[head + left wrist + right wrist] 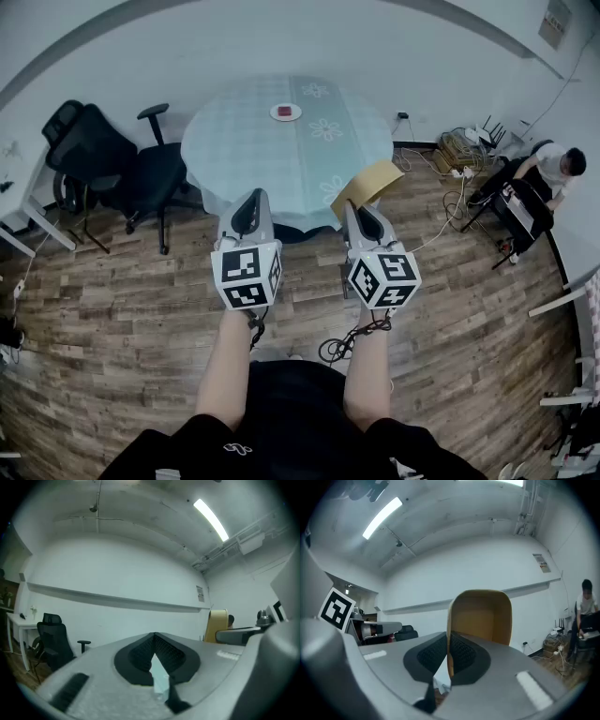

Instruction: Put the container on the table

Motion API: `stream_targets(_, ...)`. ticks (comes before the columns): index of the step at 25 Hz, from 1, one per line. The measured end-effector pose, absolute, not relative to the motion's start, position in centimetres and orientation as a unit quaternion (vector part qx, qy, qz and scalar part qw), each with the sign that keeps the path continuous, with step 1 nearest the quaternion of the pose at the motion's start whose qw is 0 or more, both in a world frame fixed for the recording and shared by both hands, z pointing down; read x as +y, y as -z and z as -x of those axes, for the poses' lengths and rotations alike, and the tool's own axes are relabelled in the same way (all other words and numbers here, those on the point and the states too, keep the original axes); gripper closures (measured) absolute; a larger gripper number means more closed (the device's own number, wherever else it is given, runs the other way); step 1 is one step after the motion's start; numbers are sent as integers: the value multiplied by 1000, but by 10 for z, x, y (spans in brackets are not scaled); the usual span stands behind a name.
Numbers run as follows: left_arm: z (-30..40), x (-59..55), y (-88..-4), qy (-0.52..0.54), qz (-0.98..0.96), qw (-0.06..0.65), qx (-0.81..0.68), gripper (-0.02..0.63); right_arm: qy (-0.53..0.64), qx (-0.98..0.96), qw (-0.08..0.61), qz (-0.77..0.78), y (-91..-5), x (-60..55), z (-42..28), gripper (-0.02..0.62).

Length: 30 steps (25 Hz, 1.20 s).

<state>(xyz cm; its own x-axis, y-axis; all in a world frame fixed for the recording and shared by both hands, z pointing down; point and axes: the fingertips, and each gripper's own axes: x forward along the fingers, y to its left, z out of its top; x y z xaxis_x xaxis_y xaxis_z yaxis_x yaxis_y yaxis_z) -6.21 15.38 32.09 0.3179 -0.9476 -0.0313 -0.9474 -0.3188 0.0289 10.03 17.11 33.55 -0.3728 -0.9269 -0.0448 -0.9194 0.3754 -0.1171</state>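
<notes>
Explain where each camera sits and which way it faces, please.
Head view: on the person's head, looking steeply down at the round table; shows both forearms, left gripper and right gripper.
Left gripper view: on the left gripper, looking level along its shut, empty jaws toward a wall and office chair.
Right gripper view: on the right gripper, looking level along jaws clamped on the container.
Shared: all three show the container; each gripper view catches the other gripper.

container (480,616) lower edge hidden in right gripper (449,648) jaws, red thing (286,112) on table (234,141) too small to tell
</notes>
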Motion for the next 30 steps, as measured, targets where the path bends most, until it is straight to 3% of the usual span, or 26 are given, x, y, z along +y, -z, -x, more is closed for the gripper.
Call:
stream_targets(17,113,135,-343,12,-785,41,-619,606,64,808,93,578,-340,132,-95,574)
stream_targets(30,72,45,-373,49,-811,97,-575,606,66,787,69,610,-372,64,-141,574)
